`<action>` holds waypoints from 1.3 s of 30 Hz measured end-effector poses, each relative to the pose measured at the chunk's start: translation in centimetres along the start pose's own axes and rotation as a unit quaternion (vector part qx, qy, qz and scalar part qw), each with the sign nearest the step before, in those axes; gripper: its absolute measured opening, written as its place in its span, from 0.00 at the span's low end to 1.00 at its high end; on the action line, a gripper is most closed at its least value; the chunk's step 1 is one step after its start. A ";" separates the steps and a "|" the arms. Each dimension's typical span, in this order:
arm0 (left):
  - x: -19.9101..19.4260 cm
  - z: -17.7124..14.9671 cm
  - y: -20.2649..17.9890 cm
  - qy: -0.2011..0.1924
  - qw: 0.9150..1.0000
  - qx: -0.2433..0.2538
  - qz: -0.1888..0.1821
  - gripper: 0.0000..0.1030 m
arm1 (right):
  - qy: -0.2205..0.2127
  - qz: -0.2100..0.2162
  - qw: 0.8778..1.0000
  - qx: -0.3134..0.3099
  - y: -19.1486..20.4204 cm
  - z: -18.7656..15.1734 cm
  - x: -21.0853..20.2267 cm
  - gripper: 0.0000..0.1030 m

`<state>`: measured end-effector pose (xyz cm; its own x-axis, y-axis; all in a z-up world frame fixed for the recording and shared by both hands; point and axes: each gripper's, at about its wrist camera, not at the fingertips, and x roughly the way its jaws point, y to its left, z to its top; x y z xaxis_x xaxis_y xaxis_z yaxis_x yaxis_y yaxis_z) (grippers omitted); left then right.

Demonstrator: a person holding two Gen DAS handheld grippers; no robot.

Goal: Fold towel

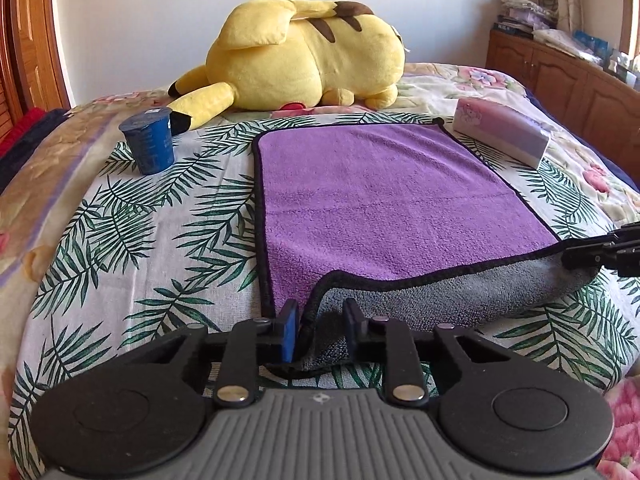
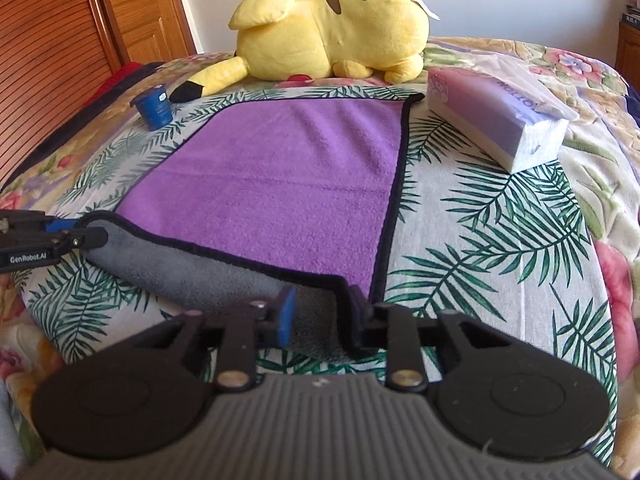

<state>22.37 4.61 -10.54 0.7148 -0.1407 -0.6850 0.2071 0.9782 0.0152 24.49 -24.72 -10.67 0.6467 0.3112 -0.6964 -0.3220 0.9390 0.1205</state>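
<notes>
A purple towel [image 1: 384, 196] with a black hem and grey underside lies flat on the bed; it also shows in the right wrist view [image 2: 280, 176]. Its near edge is curled up, showing the grey side [image 1: 448, 300]. My left gripper [image 1: 322, 330] stands at the near left corner, jaws apart, with the towel's edge between the fingers. My right gripper [image 2: 324, 320] stands at the near right corner, jaws apart around the rolled edge. Each gripper shows in the other's view, the right one [image 1: 600, 252] and the left one [image 2: 60, 236].
A yellow plush toy [image 1: 304, 56] lies beyond the towel. A blue cup [image 1: 150, 146] stands to the left and a purple tissue box [image 1: 504, 130] to the right. A wooden cabinet [image 1: 560, 68] runs along the right wall and wooden doors [image 2: 60, 40] are at the left.
</notes>
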 end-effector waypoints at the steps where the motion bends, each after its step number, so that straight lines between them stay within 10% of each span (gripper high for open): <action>1: 0.0 0.0 0.0 0.001 1.000 0.001 0.001 0.03 | -0.001 0.000 1.000 -0.001 0.0 0.0 -0.1 0.21; 13: 0.2 -0.2 -0.2 0.003 1.000 0.006 -0.006 0.00 | 0.000 -0.012 1.000 -0.012 -0.2 0.0 0.1 0.05; 39: -3.0 2.1 0.1 -0.070 0.997 -0.009 -0.029 0.00 | -0.087 -0.008 0.996 -0.033 -0.1 1.7 -2.4 0.03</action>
<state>21.66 4.79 -7.01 0.7880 -0.2157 -0.5766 0.2396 0.9702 -0.0355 24.16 -25.27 -7.78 0.7609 0.3215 -0.5636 -0.3513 0.9344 0.0588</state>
